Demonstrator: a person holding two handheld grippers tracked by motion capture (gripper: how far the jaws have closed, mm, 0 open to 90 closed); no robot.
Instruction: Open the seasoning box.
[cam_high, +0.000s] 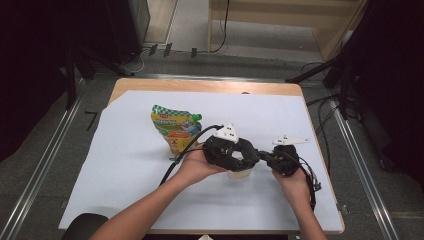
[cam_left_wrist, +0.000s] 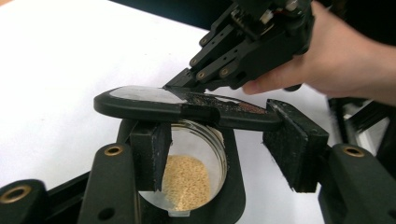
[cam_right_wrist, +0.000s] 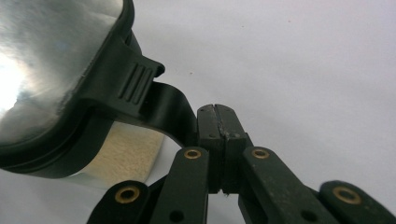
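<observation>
A clear jar partly filled with pale grains stands on the white table cover, near its front edge, with a person's two hand-held grippers meeting over it. The jar's black lid, with its silvery top, sits tilted at the jar's mouth. The right gripper has its jaws pressed together beside the lid's hinge strap; whether they pinch it cannot be told. The left gripper is half open, its pads on either side of the jar just under the lid and clear of both. A colourful spouted pouch lies behind
</observation>
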